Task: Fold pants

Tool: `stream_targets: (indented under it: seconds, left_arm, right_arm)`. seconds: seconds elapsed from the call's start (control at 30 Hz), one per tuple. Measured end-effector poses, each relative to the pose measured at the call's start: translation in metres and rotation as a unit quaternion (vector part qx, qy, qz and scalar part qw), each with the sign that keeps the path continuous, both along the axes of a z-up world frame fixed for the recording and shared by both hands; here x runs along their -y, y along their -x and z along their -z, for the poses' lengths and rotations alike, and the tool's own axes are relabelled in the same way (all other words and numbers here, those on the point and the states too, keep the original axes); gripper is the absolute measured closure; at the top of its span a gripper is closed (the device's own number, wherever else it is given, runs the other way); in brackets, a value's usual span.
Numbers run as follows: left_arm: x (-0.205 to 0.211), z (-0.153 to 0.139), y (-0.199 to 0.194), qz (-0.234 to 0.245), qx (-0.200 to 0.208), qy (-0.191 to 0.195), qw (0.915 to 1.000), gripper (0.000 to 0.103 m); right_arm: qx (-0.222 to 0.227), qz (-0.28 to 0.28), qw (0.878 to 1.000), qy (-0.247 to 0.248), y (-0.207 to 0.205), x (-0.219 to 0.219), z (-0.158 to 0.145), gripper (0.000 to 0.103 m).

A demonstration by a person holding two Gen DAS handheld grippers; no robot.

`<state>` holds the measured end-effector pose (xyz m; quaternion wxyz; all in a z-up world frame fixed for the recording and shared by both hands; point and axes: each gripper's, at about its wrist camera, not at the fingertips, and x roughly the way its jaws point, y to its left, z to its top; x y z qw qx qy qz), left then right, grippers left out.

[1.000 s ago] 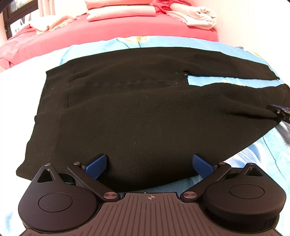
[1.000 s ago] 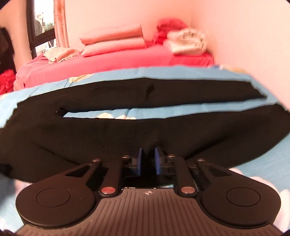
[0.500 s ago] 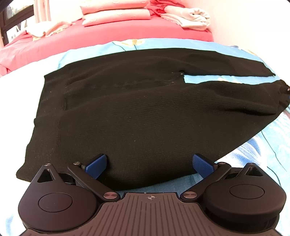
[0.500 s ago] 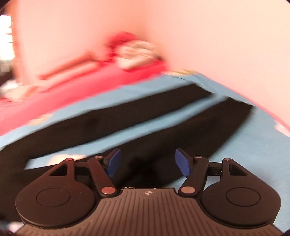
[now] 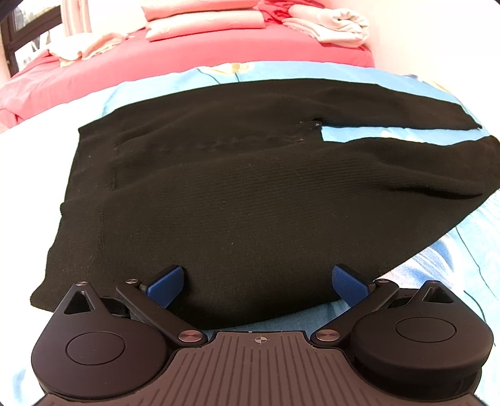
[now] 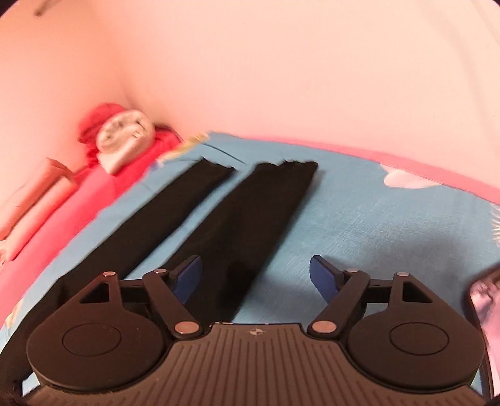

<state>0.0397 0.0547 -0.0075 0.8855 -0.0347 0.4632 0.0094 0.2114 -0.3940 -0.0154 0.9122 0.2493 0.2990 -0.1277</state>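
Black knit pants (image 5: 243,193) lie flat on the blue bedsheet (image 6: 390,225), legs parted. Left gripper (image 5: 257,282) gapes empty over the waist; right gripper (image 6: 254,276), clamped on a leg a second ago, has just been opening, holding nothing.

Landmark: black pants (image 5: 237,193), spread flat on the blue sheet (image 6: 375,225)
- Between the two legs: a narrow strip of bare sheet, open down to the crotch
- Beyond the leg cuffs (image 6: 287,167): bare sheet up to a pink edge, then the wall (image 6: 281,68), which closes that side
- Far side of the pants: red bedding (image 5: 193,47) carrying stacked pink pillows (image 5: 203,18) and a rolled pale bundle (image 5: 331,23); low obstacles, well apart from the cloth
- Near edge: open sheet under both grippers
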Motion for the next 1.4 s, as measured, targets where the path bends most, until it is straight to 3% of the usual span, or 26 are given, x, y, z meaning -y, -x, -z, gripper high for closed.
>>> stream_targets:
  seconds: [0.13,0.17,0.2,0.3,0.33,0.47,0.5,0.57,0.63,0.67,0.7,0.73,0.83,0.9,0.97,1.1,1.23,1.4]
  left_arm:
    - [0.002,0.0,-0.001,-0.006,-0.004,-0.003,1.0,0.0]
    - [0.002,-0.001,-0.002,-0.007,-0.005,-0.004,1.0,0.0]
    - [0.002,0.0,-0.002,-0.007,-0.006,-0.005,0.9999,0.0]
    - [0.003,0.0,-0.002,-0.006,-0.006,-0.006,0.9999,0.0]
    - [0.002,0.0,-0.002,-0.006,-0.006,-0.006,0.9999,0.0]
    - [0.003,0.0,-0.002,-0.007,-0.006,-0.006,0.9999,0.0]
    - [0.004,0.0,-0.003,-0.007,-0.007,-0.008,0.9999,0.0]
    - [0.004,0.0,-0.003,-0.006,-0.008,-0.009,0.9999,0.0]
    - [0.003,0.0,-0.002,-0.007,-0.007,-0.006,0.9999,0.0]
    - [0.003,0.0,-0.002,-0.007,-0.007,-0.005,0.9999,0.0]
    - [0.003,0.0,-0.002,-0.007,-0.006,-0.007,0.9999,0.0]
    - [0.004,0.0,-0.002,-0.007,-0.006,-0.009,0.9999,0.0]
    - [0.004,0.0,-0.002,-0.007,-0.008,-0.009,0.9999,0.0]
    - [0.005,-0.001,-0.003,-0.007,-0.008,-0.009,0.9999,0.0]
    - [0.005,-0.001,-0.003,-0.008,-0.008,-0.01,0.9999,0.0]
    - [0.006,-0.001,-0.003,-0.008,-0.007,-0.012,0.9999,0.0]
    - [0.008,-0.001,-0.002,-0.009,-0.007,-0.015,0.9998,0.0]
    - [0.01,-0.005,0.001,-0.011,0.0,-0.028,0.9995,0.0]
  right_arm:
    - [0.011,0.001,1.0,0.021,-0.021,-0.001,0.005,0.026]
    - [0.015,-0.001,0.999,0.036,-0.025,-0.004,0.006,0.041]
    - [0.018,-0.012,0.998,0.052,-0.028,-0.005,0.009,0.064]
    - [0.006,-0.048,0.994,0.098,-0.037,-0.009,0.01,0.095]
    - [0.005,-0.051,0.994,0.097,-0.034,-0.004,0.006,0.096]
    - [0.064,0.013,0.997,0.038,-0.002,0.03,-0.02,0.096]
    - [0.051,0.019,0.998,0.04,-0.003,0.035,-0.018,0.096]
    - [-0.027,0.019,0.998,0.048,-0.019,0.041,0.001,0.094]
    - [-0.018,0.026,0.998,0.056,-0.012,0.043,0.003,0.078]
    - [-0.02,0.046,0.996,0.069,-0.007,0.042,0.0,0.062]
    - [-0.02,0.068,0.994,0.084,-0.003,0.04,-0.003,0.053]
    - [-0.019,0.078,0.992,0.101,0.0,0.037,-0.007,0.053]
    - [0.005,0.038,0.989,0.142,0.014,0.016,-0.022,0.051]
    - [0.025,-0.018,0.985,0.171,0.024,-0.01,-0.033,0.031]
    - [0.042,-0.09,0.979,0.18,0.035,-0.042,-0.044,0.028]
    - [0.054,-0.256,0.95,0.169,0.044,-0.116,-0.05,0.027]
    - [0.049,-0.407,0.901,0.144,0.061,-0.194,-0.046,0.027]
    - [0.032,-0.516,0.84,0.166,0.087,-0.267,-0.038,0.037]
